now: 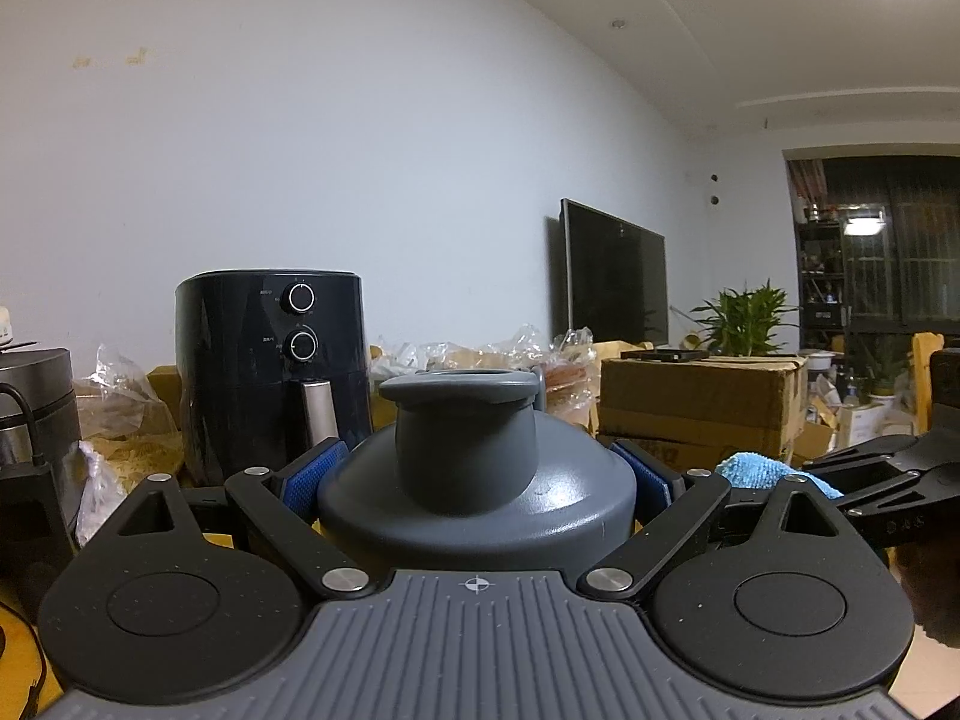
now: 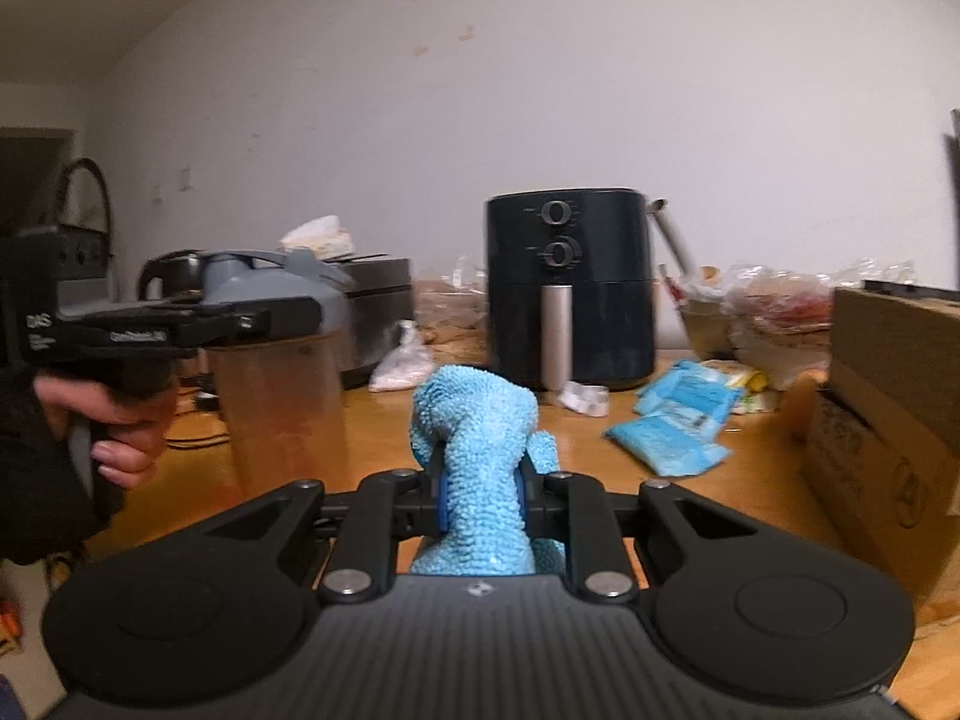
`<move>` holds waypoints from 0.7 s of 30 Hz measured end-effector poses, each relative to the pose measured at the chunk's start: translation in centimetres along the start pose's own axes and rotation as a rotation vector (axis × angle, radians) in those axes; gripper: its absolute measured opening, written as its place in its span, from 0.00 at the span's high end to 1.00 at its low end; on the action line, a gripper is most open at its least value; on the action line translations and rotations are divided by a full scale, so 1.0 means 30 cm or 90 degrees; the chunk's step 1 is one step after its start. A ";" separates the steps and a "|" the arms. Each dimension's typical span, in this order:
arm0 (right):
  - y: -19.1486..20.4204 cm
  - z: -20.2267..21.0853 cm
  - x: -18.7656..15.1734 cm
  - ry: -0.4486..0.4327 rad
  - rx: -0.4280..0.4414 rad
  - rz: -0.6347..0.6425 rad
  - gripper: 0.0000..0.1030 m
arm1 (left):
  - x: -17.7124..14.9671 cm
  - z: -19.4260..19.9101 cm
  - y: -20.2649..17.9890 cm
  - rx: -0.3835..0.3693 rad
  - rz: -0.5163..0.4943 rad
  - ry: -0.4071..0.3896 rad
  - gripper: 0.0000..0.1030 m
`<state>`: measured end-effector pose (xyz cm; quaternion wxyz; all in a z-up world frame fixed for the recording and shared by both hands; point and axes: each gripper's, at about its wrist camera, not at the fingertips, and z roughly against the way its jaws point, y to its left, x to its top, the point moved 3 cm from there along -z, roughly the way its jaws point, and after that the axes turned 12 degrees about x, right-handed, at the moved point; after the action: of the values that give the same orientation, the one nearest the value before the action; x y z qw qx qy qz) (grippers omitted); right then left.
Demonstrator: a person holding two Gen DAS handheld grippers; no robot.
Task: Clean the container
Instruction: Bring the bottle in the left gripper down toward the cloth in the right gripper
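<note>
Container: grey-lidded shaker bottle [image 2: 273,360], clear body, lid still on; upright between the left fingers, its base near the wooden table [image 2: 390,432] (contact with the table cannot be told).
Left gripper [image 1: 477,474]: jaws spread wide around the lid's shoulder, blue pads [image 1: 315,471] pressed to either side of it; gripper level, a hand [image 2: 114,426] on its handle.
Right gripper [image 2: 480,501]: jaws drawn narrow, pinching a blue microfibre cloth [image 2: 480,438] that bulges ahead of the fingertips.
Relation: cloth apart from the container, off to the right of the left fingers; no contact seen.
Step in hand: judged as container steadied, cloth readied, wiping not yet begun.
Next move calls for: carrying the cloth across to the clear wall or lid, keeping the pinch firm, left grip steady against the rub.
Bystanders: black air fryer [image 2: 570,288] beyond both sets of fingers, well apart.
</note>
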<state>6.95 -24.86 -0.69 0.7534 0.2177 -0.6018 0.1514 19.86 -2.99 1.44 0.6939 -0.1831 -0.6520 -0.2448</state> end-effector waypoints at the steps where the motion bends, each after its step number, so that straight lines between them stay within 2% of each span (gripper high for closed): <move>1: 0.004 -0.006 0.002 -0.001 0.011 0.000 0.86 | 0.000 0.000 0.000 0.000 0.000 0.000 0.08; 11: 0.062 -0.081 0.017 0.005 0.123 0.039 0.86 | 0.004 -0.004 0.007 0.000 0.003 0.004 0.08; 21: 0.093 -0.148 0.026 0.015 0.186 0.044 0.86 | 0.006 -0.006 0.008 0.000 0.002 0.007 0.08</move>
<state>9.49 -20.24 -0.34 0.7151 0.3020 -0.5716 0.2656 20.15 -2.90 1.63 0.6980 -0.1825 -0.6479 -0.2444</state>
